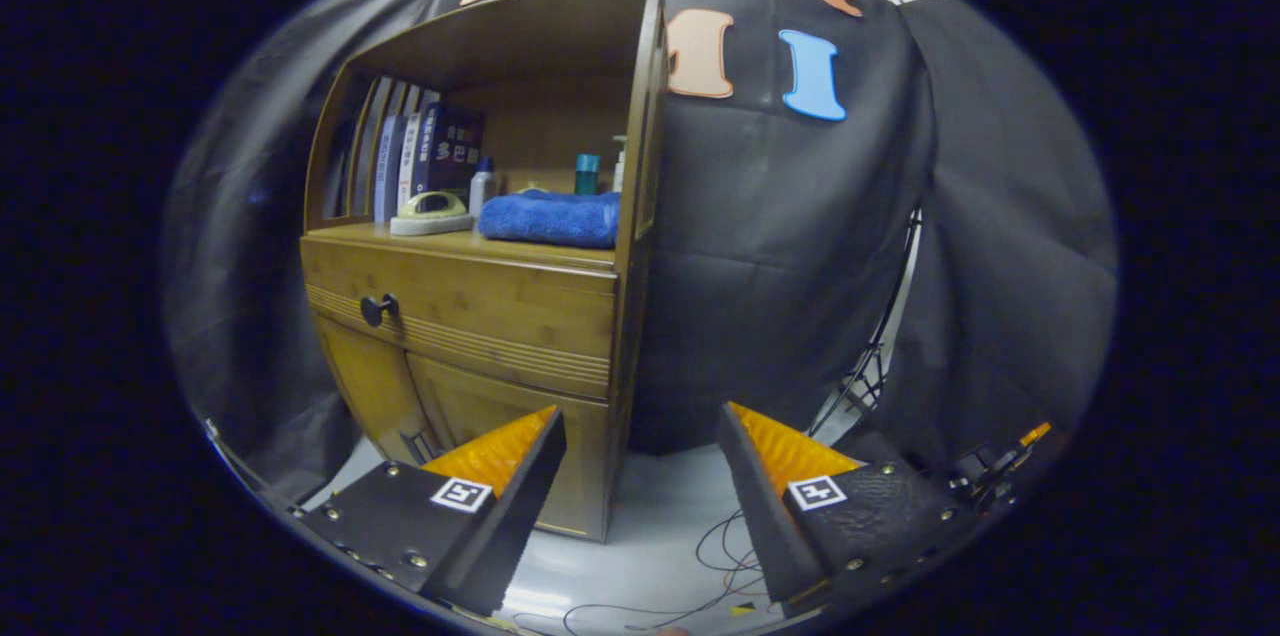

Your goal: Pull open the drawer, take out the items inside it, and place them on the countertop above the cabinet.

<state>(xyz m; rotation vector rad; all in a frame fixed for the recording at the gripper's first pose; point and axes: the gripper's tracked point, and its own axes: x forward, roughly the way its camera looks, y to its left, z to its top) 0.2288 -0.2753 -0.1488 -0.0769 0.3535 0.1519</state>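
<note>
The gripper has its jaws spread wide with nothing between them; through the gap show the pale floor and some thin cables lying loose on it. The left finger stands in front of the cabinet's lower right corner; the right finger is over bare floor, clear of the cabinet.

Beyond the fingers, up and to the left, stands the wooden cabinet, well apart from the gripper. Its drawer is closed, the front flush with the frame, and a dark round knob sits toward its left end. What is inside cannot be seen. Below the drawer are two doors, shut, with a dark handle near where they meet.

The countertop above the drawer holds a pale green handled item on the left and a folded blue towel just to its right. Behind them stand books on the left, a small white bottle, a teal bottle and a pump bottle at the far right.

To the right, a dark stand leans by the booth wall.
</note>
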